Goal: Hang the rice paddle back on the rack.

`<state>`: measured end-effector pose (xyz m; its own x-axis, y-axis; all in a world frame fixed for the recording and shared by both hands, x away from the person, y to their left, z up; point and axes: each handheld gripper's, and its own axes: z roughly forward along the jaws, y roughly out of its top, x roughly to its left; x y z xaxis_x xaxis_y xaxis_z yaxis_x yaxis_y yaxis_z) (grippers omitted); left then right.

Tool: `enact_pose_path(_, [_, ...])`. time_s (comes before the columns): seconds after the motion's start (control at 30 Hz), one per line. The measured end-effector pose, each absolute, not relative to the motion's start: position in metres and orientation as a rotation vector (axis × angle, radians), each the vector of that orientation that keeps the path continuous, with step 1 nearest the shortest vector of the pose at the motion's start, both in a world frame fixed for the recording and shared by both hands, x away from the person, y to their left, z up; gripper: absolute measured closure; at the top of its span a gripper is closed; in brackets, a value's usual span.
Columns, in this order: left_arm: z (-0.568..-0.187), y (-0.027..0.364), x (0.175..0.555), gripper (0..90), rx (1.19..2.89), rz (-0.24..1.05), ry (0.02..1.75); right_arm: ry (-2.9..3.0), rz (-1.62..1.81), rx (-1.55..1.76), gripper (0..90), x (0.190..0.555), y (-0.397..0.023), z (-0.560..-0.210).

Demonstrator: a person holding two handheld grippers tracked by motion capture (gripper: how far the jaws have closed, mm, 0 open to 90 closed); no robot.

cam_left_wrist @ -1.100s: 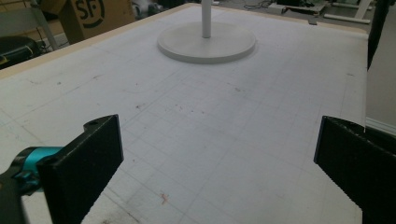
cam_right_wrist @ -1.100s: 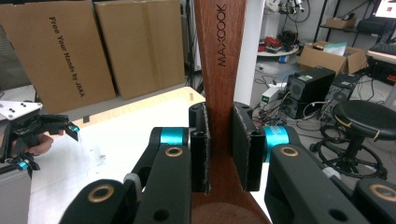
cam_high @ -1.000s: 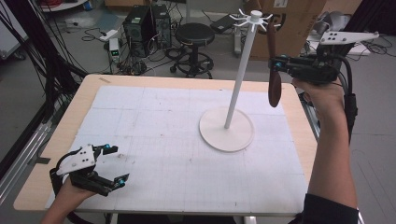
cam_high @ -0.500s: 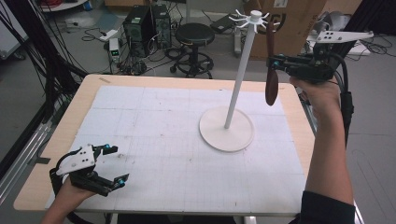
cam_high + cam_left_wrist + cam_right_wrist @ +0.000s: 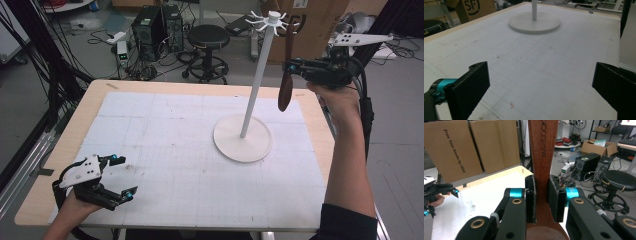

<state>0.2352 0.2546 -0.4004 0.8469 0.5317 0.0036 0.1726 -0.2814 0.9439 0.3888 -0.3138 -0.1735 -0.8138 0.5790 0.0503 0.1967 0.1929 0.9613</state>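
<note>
A person's right tool (image 5: 292,66) is raised above the far right corner of a wooden bench (image 5: 60,150), its two black jaws pressed against the narrow handle of a dark brown wooden spatula (image 5: 286,82). In the high view the spatula hangs upright in the air just beside the white pole of a tall white stand with short radiating hooks at its top (image 5: 255,85), its broad rounded end pointing down and well above the bench. Its upper end reaches close to the hooks; whether it touches one cannot be told. In the right gripper view the right tool (image 5: 541,195) pinches the handle of the spatula (image 5: 541,147) from both sides, and lettering runs along the wood above the grip.

The stand's round white base sits on a white gridded mat (image 5: 165,150) that covers most of the bench top. The left tool (image 5: 122,177) rests low over the near left corner of the mat, jaws spread wide and holding nothing. In the left gripper view the left tool (image 5: 541,82) frames the faintly stained mat (image 5: 536,70), with the stand's base (image 5: 534,23) well beyond.

Cardboard boxes (image 5: 469,145), a black round stool (image 5: 207,37) and computer towers (image 5: 157,25) stand on the floor behind the bench.
</note>
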Motion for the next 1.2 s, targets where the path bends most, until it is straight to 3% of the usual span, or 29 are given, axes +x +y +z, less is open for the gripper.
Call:
enact_pose_path(0.2, [-0.401, 0.255, 0.235, 1.9, 1.852, 0.379, 0.532, 2.135, 1.636, 0.757, 76.2, 0.389, -0.313, -0.175])
enact_pose_path(0.33, [-0.400, 0.256, 0.235, 1.9, 1.849, 0.379, 0.530, 2.083, 1.679, 0.742, 63.8, 0.386, -0.315, -0.175])
enact_pose_path(0.43, [-0.400, 0.256, 0.235, 1.9, 1.849, 0.378, 0.530, 2.087, 1.720, 0.710, 59.5, 0.382, -0.315, -0.174])
enact_pose_path(0.83, [-0.400, 0.256, 0.235, 1.9, 1.849, 0.380, 0.529, 2.127, 1.808, 0.671, 20.5, 0.364, -0.306, -0.180])
enact_pose_path(1.1, [-0.400, 0.255, 0.235, 1.9, 1.847, 0.379, 0.532, 2.095, 1.860, 0.661, 2.4, 0.352, -0.303, -0.187])
enact_pose_path(1.2, [-0.400, 0.256, 0.235, 1.9, 1.849, 0.380, 0.529, 2.097, 1.848, 0.673, 1.3, 0.350, -0.304, -0.192])
